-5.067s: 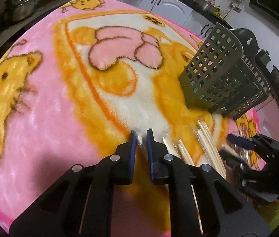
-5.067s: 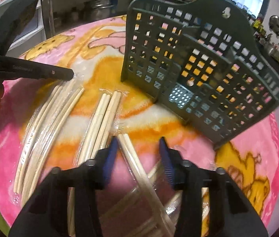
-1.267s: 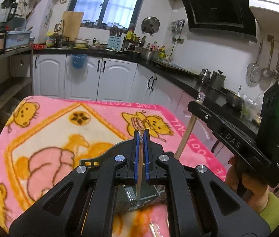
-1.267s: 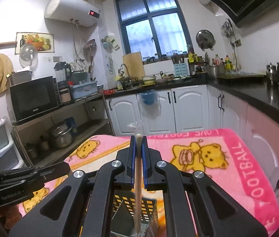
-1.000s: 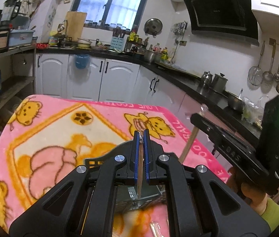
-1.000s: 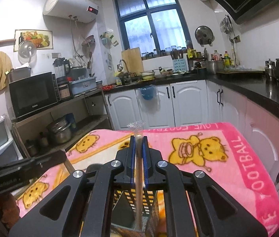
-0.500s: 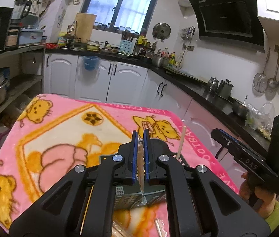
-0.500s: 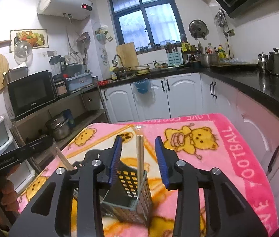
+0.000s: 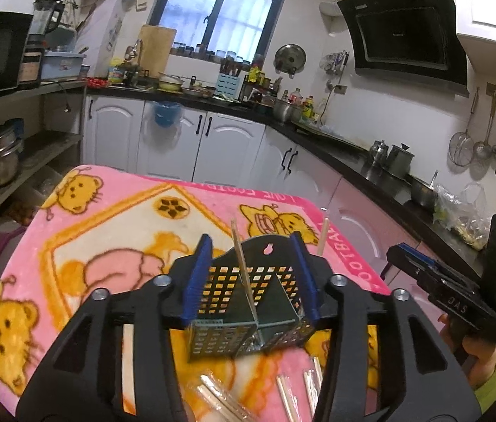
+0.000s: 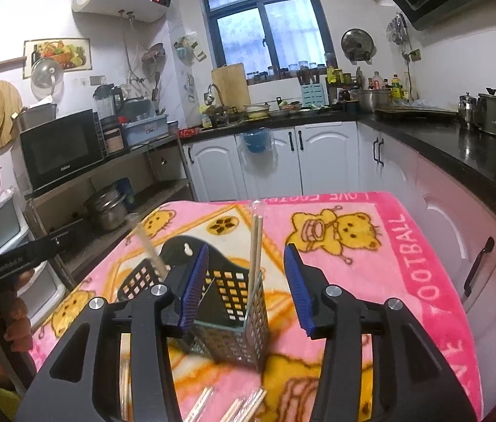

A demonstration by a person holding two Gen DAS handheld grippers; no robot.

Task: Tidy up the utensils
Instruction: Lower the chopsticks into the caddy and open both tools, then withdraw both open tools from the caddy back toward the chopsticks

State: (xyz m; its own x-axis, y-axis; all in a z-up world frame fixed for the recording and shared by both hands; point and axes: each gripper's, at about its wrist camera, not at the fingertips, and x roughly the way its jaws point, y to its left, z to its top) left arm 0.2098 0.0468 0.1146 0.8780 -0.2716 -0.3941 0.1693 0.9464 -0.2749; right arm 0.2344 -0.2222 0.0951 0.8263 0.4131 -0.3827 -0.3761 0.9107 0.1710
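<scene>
A dark green grid basket [image 9: 233, 295] [image 10: 233, 302] stands on the pink bear blanket [image 9: 107, 211]. Two wrapped chopstick pairs stand in it. One pair [image 9: 242, 267] leans between the jaws of my left gripper [image 9: 251, 241], clear of both blue pads; those jaws are opening. The other pair [image 10: 255, 246] stands upright between the jaws of my right gripper [image 10: 246, 249], also untouched, and these jaws are opening too. Each view also shows the other pair [image 9: 322, 237] [image 10: 151, 249]. Both grippers hover just before the basket. More wrapped chopsticks [image 9: 219, 397] [image 10: 248, 404] lie on the blanket below.
My right gripper [image 9: 399, 253] shows at the right edge of the left wrist view, my left gripper [image 10: 51, 244] at the left edge of the right wrist view, each in a hand. White cabinets [image 10: 269, 161] and a dark counter [image 10: 458, 147] surround the table.
Both grippers were shut on a chopstick pair above the basket. Their jaws have spread and drawn back, and both pairs now stand free in the basket.
</scene>
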